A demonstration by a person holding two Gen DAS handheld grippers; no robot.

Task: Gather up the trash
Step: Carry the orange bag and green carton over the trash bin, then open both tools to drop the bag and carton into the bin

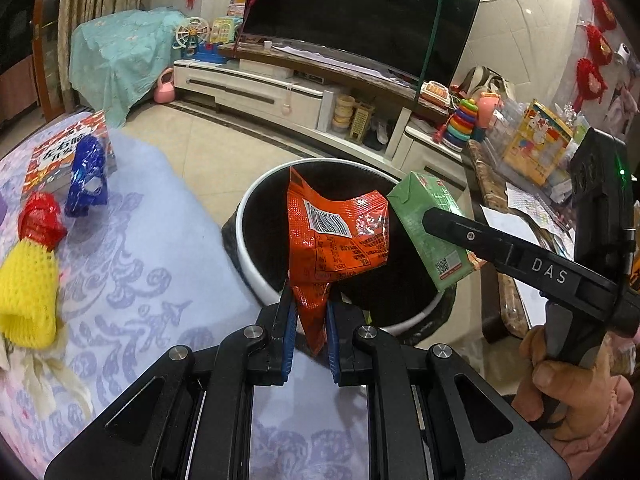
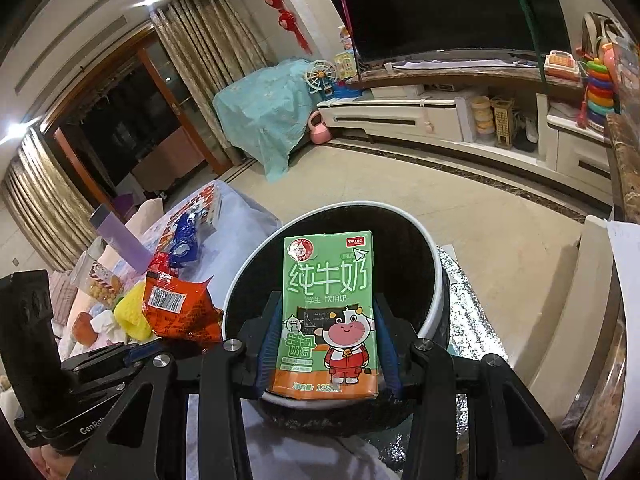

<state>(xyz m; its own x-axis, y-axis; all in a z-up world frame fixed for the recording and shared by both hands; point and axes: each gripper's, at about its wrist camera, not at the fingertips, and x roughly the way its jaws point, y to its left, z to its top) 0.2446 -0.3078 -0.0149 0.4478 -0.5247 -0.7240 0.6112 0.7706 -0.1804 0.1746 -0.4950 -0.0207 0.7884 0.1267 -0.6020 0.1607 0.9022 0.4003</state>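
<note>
Left gripper (image 1: 310, 312) pinched an orange wrapper (image 1: 336, 236) by its bottom corner, above the bin's (image 1: 256, 276) white rim. Right gripper (image 2: 326, 354) clamped a green milk carton (image 2: 330, 312) upright over the bin's dark mouth; at the wrapper's 3 o'clock, the carton's edge sat just beside it. Bare floor (image 1: 208, 160) lay open at 12 o'clock beyond the bin.

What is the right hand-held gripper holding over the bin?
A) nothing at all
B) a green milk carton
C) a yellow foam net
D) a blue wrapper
B: the right hand-held gripper is clamped on the green milk carton, upright above the white-rimmed bin, while the left hand-held gripper pinches the orange snack wrapper.
</note>
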